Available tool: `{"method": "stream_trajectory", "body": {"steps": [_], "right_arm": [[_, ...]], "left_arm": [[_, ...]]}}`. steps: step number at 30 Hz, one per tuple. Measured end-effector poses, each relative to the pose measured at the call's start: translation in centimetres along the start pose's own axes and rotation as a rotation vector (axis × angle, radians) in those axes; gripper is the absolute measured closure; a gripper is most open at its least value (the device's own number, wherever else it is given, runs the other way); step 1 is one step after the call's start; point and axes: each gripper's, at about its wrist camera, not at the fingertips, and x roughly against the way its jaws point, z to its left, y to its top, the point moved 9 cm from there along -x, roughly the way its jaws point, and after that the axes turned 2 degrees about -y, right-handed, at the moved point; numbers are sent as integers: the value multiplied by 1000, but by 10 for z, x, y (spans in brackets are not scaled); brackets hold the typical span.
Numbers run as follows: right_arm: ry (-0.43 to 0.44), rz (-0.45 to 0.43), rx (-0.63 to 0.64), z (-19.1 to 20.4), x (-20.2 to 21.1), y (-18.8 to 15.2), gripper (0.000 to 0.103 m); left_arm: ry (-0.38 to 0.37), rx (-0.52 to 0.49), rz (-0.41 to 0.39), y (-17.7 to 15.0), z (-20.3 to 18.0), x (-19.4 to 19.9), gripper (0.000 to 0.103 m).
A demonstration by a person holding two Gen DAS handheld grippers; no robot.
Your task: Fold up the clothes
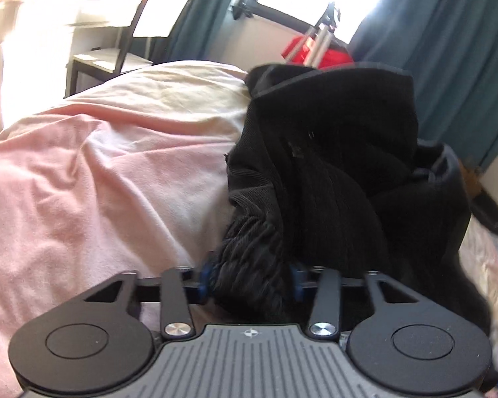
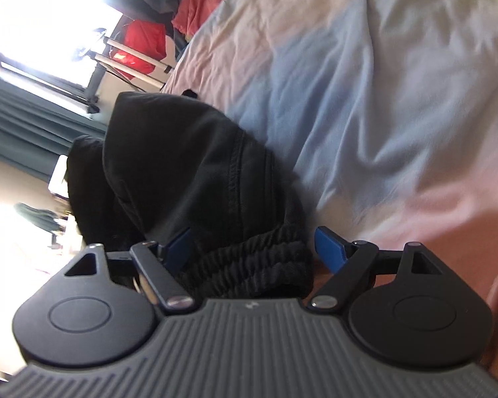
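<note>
Your bed (image 1: 93,152), under a pink and blue sheet, carries the work. The black garment (image 1: 332,165) hangs bunched above it, held up by both claws; no fold is visible, so judge the task barely begun, with spreading flat and every fold left. Your left claw (image 1: 250,277) pinches the ribbed hem. Your right claw (image 2: 259,248) has hem between its fingers, one blue pad (image 2: 330,245) standing clear, so its grip cannot be confirmed. No readable writing or brand appears.

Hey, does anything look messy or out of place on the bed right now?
Only the black garment: it is bunched in a crumpled heap on the bedsheet, not spread flat, its ribbed hem between the fingers of the left gripper and right gripper.
</note>
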Motion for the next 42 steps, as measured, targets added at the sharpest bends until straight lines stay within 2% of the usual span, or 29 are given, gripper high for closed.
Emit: {"method": "stream_trajectory", "body": {"steps": [1,2,4,6,8,11,14,15,17,18,19,20,22,23,25,27,31,35,38,42], "right_arm": [[26,14,-44,-2,-2,-3,22],[40,22,-67,-3,-4,-2,27],[56,26,-67,0,-2,-5,28],[50,28,-45,2,-2,-9,27],[26,30,-15,4,-3,-11,27],[41,77,8,8,-11,-21,28],[122,105,64,28,-18,-32,26],[89,92,112,31,-21,-32,27],[30,83,179,33,-29,-35,28],[19,85,182,31,-33,-37,38],[11,86,181,29,-37,-40,45],[3,86,182,26,-40,-42,49],[-10,68,209,27,-39,-43,65],[9,66,210,30,-35,-44,72],[46,62,211,33,-29,-46,78],[84,80,178,35,-23,-52,80],[179,102,180,63,-4,-67,81],[274,179,207,103,-5,-110,81],[354,250,198,142,-21,-150,81],[454,375,225,201,-62,-214,81]], "left_arm": [[-29,52,-26,6,4,6,82],[-65,104,-62,15,7,14,83],[-144,189,-149,34,12,33,84],[-194,215,-213,49,13,47,84],[-200,221,-255,56,14,54,84],[-156,242,-218,50,22,38,83],[-108,278,-170,41,36,23,79],[-94,294,-155,38,43,19,78],[-64,324,-123,32,56,14,66],[-50,333,-109,29,61,12,63],[-41,340,-96,27,66,8,58],[-39,339,-89,26,68,5,57],[-50,320,-87,28,67,1,57],[-48,304,-83,30,64,0,62],[-38,263,-74,34,57,0,76],[-25,239,-82,44,50,7,81],[-45,206,-170,96,40,29,85],[-52,147,-252,165,37,53,86],[-6,72,-282,218,51,65,86],[129,-18,-324,280,95,61,86]]}}
